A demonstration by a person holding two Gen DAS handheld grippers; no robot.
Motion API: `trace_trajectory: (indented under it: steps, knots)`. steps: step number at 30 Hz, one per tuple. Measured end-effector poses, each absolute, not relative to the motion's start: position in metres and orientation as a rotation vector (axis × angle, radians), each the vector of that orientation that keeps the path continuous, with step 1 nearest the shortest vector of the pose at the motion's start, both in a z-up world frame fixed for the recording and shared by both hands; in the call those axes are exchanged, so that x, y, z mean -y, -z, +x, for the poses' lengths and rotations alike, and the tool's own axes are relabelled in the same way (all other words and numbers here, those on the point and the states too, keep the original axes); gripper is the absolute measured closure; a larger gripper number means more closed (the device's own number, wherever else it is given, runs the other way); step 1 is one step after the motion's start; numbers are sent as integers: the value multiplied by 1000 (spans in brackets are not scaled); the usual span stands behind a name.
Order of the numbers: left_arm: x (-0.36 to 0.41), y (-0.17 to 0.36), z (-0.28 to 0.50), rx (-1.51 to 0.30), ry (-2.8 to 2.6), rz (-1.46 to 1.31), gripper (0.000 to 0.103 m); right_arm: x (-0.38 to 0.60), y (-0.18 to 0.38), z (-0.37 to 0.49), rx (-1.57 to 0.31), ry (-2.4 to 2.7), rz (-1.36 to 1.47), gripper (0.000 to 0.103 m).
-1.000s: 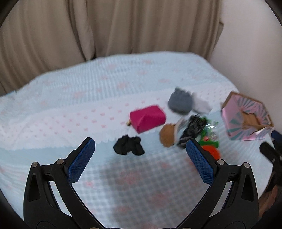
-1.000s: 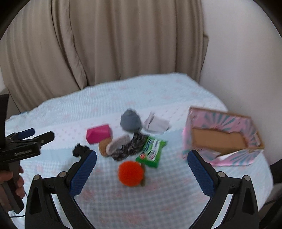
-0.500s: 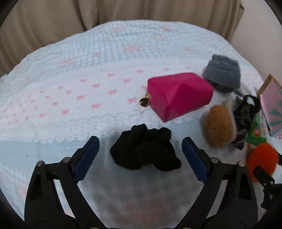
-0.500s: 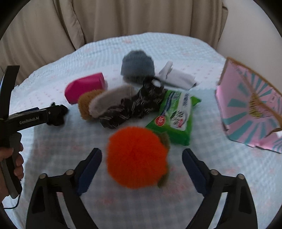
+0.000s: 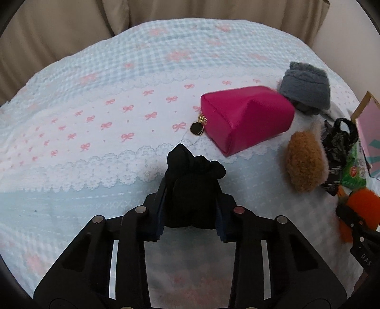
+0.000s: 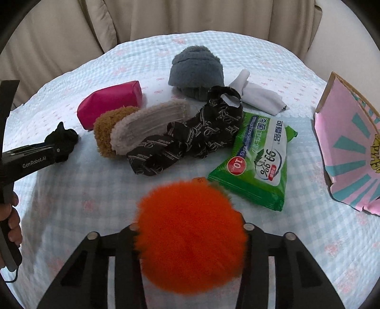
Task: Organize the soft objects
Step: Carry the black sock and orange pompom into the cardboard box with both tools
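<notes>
My left gripper (image 5: 190, 211) is shut on a black scrunchie (image 5: 192, 180) on the blue checked bedspread; the scrunchie also shows in the right wrist view (image 6: 63, 140). My right gripper (image 6: 190, 240) is shut on an orange fluffy pom-pom (image 6: 190, 235), which hides its fingertips; the pom-pom shows in the left wrist view (image 5: 361, 204). Beyond lie a pink pouch (image 5: 244, 121), a brown fuzzy pad (image 6: 106, 130), a beige fuzzy pad (image 6: 149, 123), a black printed scrunchie (image 6: 190, 140), a grey knitted hat (image 6: 197, 71) and a white cloth (image 6: 258, 95).
A green wet-wipes pack (image 6: 258, 161) lies right of the pile. A pink and teal cardboard box (image 6: 349, 152) stands at the right. Beige curtains (image 6: 166, 19) hang behind the bed (image 5: 71, 118). The left gripper's handle and hand (image 6: 9, 214) are at the left.
Both grippers moved forward and down and closed: the left on the black scrunchie, the right on the orange pom-pom. Both were open a second ago.
</notes>
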State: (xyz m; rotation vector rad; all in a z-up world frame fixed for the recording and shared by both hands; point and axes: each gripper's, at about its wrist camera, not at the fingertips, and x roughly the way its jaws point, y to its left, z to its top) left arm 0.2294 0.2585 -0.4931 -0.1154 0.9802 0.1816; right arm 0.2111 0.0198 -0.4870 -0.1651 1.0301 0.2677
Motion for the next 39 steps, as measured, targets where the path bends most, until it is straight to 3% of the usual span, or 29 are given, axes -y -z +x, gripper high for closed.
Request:
trace_trajectory:
  steps: [10,28,39]
  knots:
    - [-235,422,197,-920,-163,-117,73,-12,429,199,-985,-273,-126,65]
    - [-116,237,156,-844,-91,-79,73,71,245,153,-890,-240,-57,65]
    - [14,203,205,-862,-8,-65,73,187,199,176,-878,-185,-34,65]
